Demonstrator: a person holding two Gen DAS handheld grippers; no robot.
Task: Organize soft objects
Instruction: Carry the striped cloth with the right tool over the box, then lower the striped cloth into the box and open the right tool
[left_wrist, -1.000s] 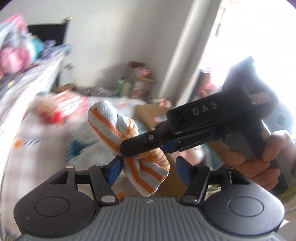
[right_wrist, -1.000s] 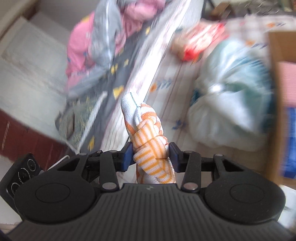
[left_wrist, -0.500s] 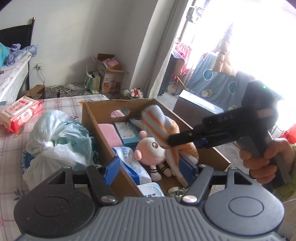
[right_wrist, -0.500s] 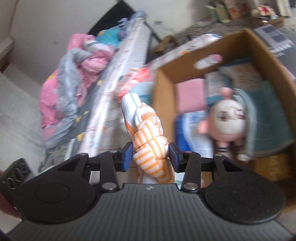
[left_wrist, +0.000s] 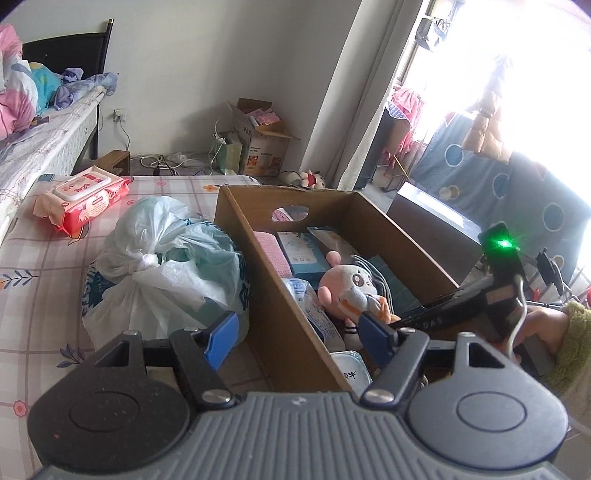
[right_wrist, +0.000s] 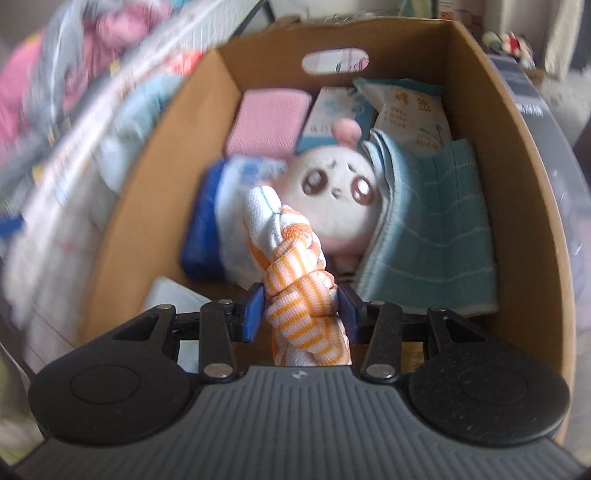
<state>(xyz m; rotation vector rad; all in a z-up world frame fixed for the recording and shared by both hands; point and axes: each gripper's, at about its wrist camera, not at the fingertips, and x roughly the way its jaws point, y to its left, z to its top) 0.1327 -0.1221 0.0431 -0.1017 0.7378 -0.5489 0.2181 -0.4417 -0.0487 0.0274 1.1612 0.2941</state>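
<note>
An orange-and-white striped cloth (right_wrist: 295, 266), rolled into a twist, is pinched in my right gripper (right_wrist: 301, 314), which is shut on it. It hangs low over an open cardboard box (right_wrist: 155, 158), just above a pink-and-white plush doll (right_wrist: 340, 195). In the left wrist view the same cloth (left_wrist: 352, 299) sits on the plush (left_wrist: 343, 277) inside the box (left_wrist: 280, 288), and a person's hand (left_wrist: 543, 325) holds the right gripper. My left gripper (left_wrist: 299, 338) stands open with nothing between its blue pads, over the box's near left wall.
The box also holds a teal towel (right_wrist: 436, 221), a pink folded cloth (right_wrist: 267, 122) and tissue packs. On the checked sheet left of it lie a tied plastic bag (left_wrist: 166, 266) and a red wet-wipes pack (left_wrist: 81, 199). A bed (left_wrist: 37, 147) is at far left.
The right gripper carried the striped cloth away from my left gripper's pads, rightward and down into the box. The left jaws stand a little wider and its view now takes in the box.
</note>
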